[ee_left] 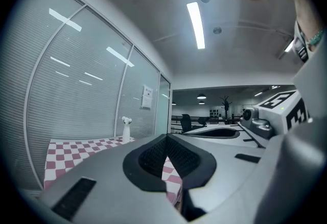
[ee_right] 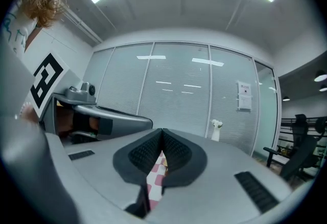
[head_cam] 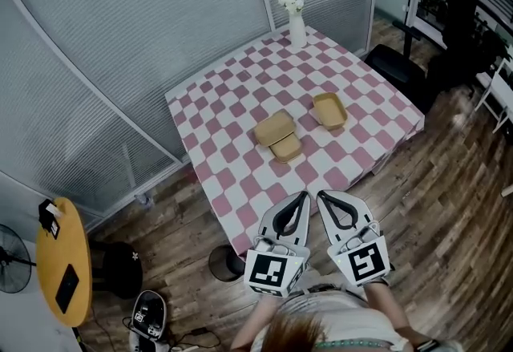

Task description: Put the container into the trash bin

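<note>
Three tan paper containers [head_cam: 275, 127] lie near the middle of the checkered bench [head_cam: 216, 102]: two touch, and the open one [head_cam: 329, 111] sits apart to their right. Our left gripper [head_cam: 304, 196] and right gripper [head_cam: 321, 196] hover side by side at the bench's near edge, each with jaws pressed together on nothing. A glass partition [head_cam: 120, 38] crowds the bench's left side, while bare wooden floor [head_cam: 449, 206] opens on the right. Below the near corner a dark round bin [head_cam: 224, 262] is partly cut off by the left gripper
</note>
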`<action>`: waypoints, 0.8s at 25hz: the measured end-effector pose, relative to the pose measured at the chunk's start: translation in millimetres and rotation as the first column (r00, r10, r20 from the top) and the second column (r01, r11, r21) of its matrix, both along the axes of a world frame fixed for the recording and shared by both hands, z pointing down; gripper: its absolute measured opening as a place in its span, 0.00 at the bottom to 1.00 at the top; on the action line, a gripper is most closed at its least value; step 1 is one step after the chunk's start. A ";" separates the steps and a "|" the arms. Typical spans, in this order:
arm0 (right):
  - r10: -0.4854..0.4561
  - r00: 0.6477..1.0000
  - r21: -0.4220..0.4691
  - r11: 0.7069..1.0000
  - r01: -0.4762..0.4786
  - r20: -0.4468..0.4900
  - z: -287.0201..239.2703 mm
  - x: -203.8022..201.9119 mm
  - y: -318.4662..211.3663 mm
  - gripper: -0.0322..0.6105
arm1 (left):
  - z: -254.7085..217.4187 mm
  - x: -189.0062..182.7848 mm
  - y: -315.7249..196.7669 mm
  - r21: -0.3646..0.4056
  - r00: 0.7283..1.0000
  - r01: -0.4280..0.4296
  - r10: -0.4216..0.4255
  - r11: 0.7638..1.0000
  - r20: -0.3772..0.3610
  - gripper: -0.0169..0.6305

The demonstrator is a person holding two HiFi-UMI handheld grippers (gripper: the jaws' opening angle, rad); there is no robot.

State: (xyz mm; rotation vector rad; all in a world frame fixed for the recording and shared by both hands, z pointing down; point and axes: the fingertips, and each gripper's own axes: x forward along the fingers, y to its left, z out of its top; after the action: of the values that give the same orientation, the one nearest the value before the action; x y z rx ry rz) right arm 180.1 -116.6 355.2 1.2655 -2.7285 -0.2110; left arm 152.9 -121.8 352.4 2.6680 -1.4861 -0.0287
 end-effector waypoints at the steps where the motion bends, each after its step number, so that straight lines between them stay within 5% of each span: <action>1: -0.002 1.000 0.001 1.000 0.002 0.000 0.9 -4.7 -2.0 0.04 | 0.7 -4.0 -1.7 0.002 1.000 0.000 0.000 1.000 -0.001 0.04; 20: -0.127 0.992 -0.014 0.992 0.127 -0.011 6.3 -58.3 -79.3 0.04 | 7.5 -62.9 -66.1 -0.030 0.991 0.137 -0.137 0.990 0.005 0.04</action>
State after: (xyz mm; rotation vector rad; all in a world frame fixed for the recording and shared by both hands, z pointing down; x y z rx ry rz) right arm 121.8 -195.9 361.5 1.0848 -2.7972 -0.2115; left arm 90.0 -187.9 359.9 2.5395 -1.6544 -0.0108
